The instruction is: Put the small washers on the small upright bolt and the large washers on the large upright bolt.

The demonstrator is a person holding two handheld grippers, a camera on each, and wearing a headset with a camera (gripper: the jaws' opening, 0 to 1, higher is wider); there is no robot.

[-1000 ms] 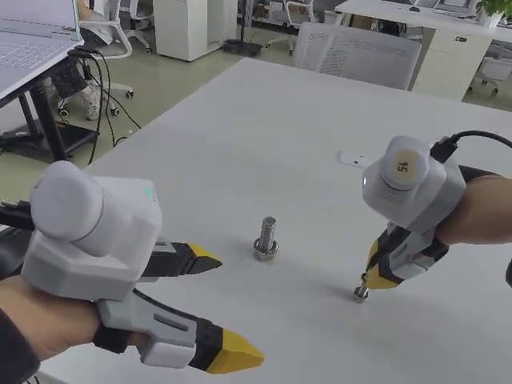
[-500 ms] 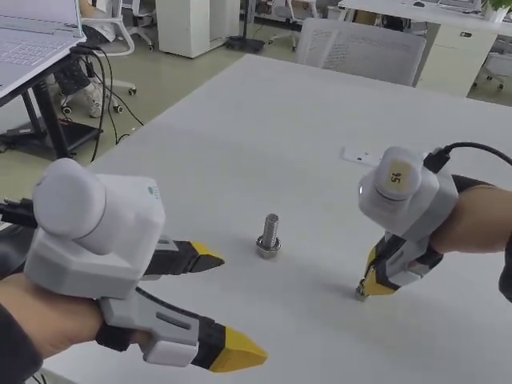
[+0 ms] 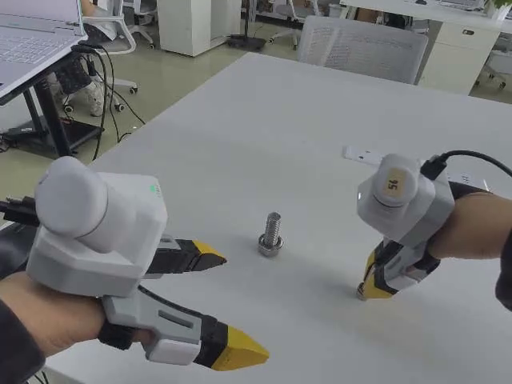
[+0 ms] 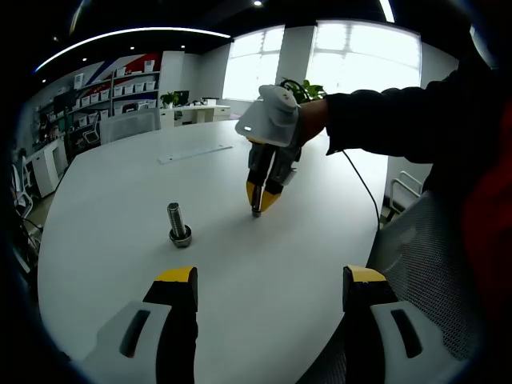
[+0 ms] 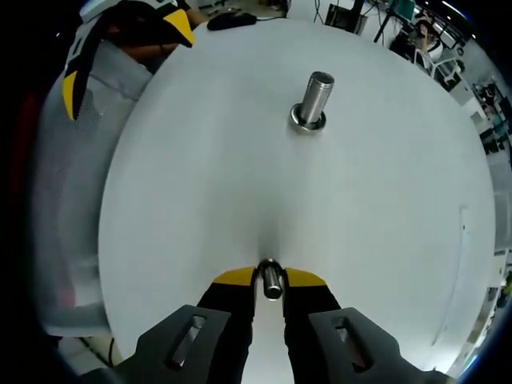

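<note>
White round table (image 3: 280,120), office behind; right gripper (image 3: 370,290) clamped on small bolt (image 5: 272,280) at the tabletop, left gripper (image 3: 240,304) jaws apart, holding nothing.
Small bolt judged steel, rigid, light, slick-threaded and tippy, so grip the shank squarely. Large bolt (image 3: 271,234) upright mid-table, well apart from both grippers; open room all round, table edge near left gripper.
</note>
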